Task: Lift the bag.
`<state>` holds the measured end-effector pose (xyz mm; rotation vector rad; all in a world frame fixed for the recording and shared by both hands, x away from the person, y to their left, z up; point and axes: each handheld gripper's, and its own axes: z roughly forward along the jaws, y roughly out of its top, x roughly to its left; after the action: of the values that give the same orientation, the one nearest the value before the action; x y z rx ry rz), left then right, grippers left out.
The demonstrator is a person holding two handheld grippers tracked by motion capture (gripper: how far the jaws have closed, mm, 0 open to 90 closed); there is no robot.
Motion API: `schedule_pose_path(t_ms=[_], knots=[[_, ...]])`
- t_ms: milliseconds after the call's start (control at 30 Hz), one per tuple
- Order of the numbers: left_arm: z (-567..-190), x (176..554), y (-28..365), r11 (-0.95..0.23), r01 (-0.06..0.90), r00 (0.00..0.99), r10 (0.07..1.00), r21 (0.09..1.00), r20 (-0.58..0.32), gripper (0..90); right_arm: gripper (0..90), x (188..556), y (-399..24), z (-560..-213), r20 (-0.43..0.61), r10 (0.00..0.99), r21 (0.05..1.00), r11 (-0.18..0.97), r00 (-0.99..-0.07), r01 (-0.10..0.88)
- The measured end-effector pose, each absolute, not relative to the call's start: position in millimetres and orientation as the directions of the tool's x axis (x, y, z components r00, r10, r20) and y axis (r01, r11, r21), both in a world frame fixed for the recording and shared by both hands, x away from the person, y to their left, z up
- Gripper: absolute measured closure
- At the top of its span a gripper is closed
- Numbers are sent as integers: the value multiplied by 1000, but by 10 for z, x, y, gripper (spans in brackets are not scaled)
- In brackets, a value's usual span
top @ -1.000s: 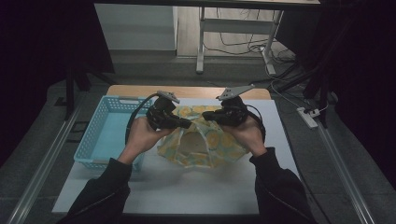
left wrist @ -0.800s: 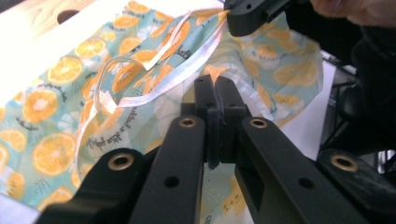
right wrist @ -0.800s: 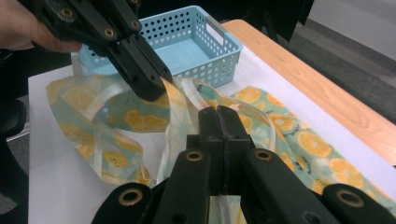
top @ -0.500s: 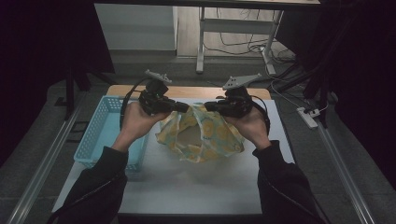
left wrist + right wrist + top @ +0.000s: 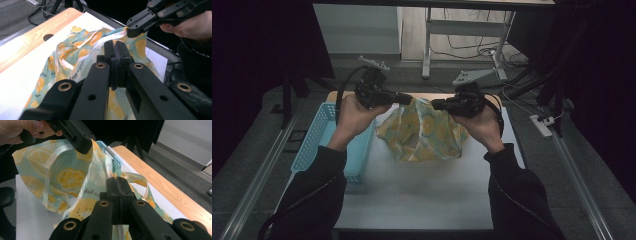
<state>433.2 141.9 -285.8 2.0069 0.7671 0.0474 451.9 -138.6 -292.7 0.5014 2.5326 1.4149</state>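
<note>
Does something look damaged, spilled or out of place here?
Nothing stands out. The lemon-print bag hangs whole between the left gripper and right gripper, both shut on its top edge. The basket sits straight on the table.

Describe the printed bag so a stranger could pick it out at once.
Look at the white table, just right of the blue basket. Between the left gripper and right gripper hangs the bag: soft teal fabric printed with yellow lemon slices.

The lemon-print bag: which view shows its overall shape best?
The high view: the whole lemon-print bag hangs between the left gripper and right gripper, its bottom near the white table. The left gripper view gives its rim and handle straps close up; the right gripper view, one printed side.
</note>
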Motion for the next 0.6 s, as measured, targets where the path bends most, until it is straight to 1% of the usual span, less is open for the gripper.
schedule_pose_path(t_ms=[200, 600], knots=[[-2713, 4338, 1436, -336, 487, 797, 548, 806, -254, 900, 898, 4513, -1379, -2796, -9, 385, 861, 472, -923, 189], [-2433, 4357, 1435, -323, 461, 790, 575, 826, -216, 900, 898, 4464, -1372, -2494, -56, 401, 866, 476, -915, 155]])
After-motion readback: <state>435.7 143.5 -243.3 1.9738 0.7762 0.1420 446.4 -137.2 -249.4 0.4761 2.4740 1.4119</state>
